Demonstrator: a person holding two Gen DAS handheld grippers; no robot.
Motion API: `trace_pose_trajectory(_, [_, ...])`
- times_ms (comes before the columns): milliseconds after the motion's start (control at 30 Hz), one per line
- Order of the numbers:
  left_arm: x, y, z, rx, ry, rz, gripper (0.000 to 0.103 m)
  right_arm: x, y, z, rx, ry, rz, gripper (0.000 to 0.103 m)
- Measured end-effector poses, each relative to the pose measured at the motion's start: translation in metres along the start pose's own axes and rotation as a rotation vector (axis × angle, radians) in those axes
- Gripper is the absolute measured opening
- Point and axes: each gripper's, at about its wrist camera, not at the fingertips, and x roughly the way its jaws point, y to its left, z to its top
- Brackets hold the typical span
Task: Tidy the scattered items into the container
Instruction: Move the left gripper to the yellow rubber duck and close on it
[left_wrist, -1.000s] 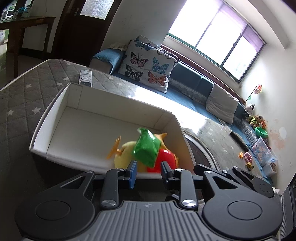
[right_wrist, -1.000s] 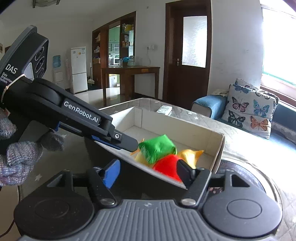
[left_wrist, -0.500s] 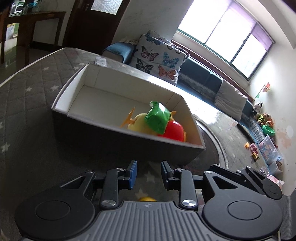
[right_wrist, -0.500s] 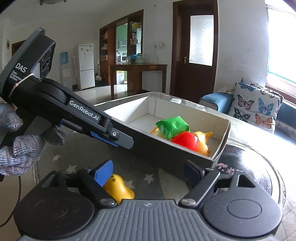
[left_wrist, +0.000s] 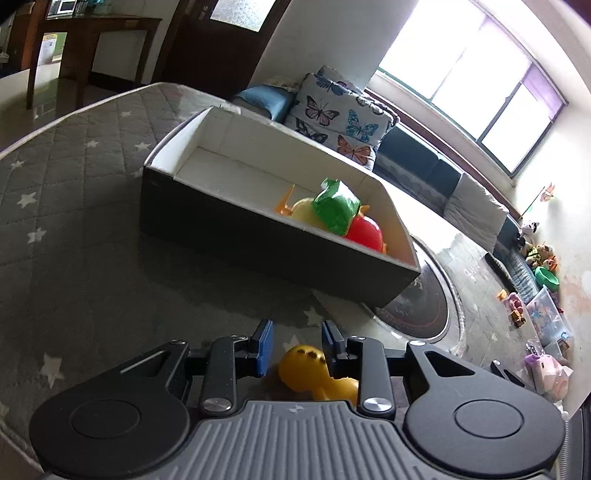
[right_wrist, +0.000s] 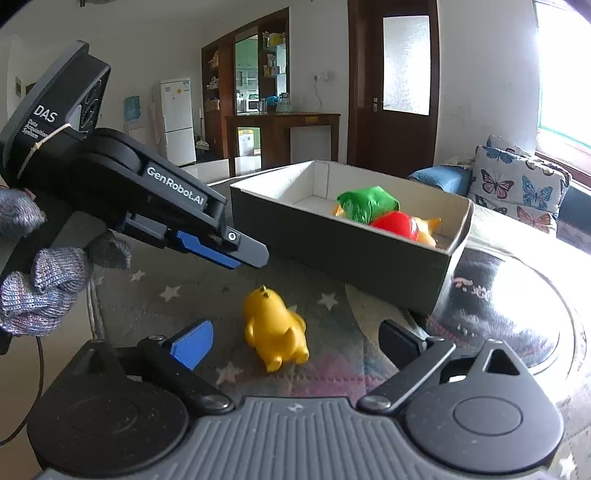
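Note:
A dark box with a white inside (left_wrist: 258, 236) (right_wrist: 332, 247) stands on the star-patterned grey mat. It holds a green packet (left_wrist: 336, 206) (right_wrist: 367, 203), a red toy (left_wrist: 364, 229) (right_wrist: 393, 223) and yellow-orange toys. A yellow duck toy (right_wrist: 275, 328) (left_wrist: 314, 369) lies on the mat in front of the box. My left gripper (left_wrist: 295, 341) (right_wrist: 236, 254) hovers above the duck, its jaws a small gap apart and empty. My right gripper (right_wrist: 295, 339) is wide open, empty, just in front of the duck.
A round dark glass plate (right_wrist: 517, 302) (left_wrist: 417, 306) lies on the table right of the box. A sofa with butterfly cushions (left_wrist: 340, 118) stands behind. Toys and a clear bin (left_wrist: 543, 317) sit on the floor at the far right.
Both grippers have pulled back and down from above the box. The yellow duck on the mat has come into view, and the left gripper now hangs over it.

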Motion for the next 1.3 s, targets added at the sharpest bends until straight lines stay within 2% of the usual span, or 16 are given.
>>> trace_pose_trajectory(300, [0.003,0.003,-0.008,-0.045,0.013,0.004,0.032,0.009,0.008,-0.007,0.005,0.008,-0.006,0.099])
trace_pose_trajectory(800, [0.015,0.008,-0.005,-0.102,0.034,-0.007,0.032,0.036,0.016,-0.008,0.017,0.060,0.025,0.079])
trace_pose_trajectory(1033, [0.014,0.013,-0.004,-0.134,0.035,-0.023,0.032,0.032,0.019,-0.009,0.022,0.056,0.027,0.076])
trace_pose_trajectory(1100, [0.013,0.011,-0.003,-0.131,0.033,-0.028,0.032,0.030,0.020,-0.009,0.017,0.047,0.020,0.069])
trace_pose_trajectory(1300, [0.013,0.006,-0.001,-0.122,0.031,-0.033,0.032,0.025,0.027,-0.007,-0.013,0.037,0.035,0.069])
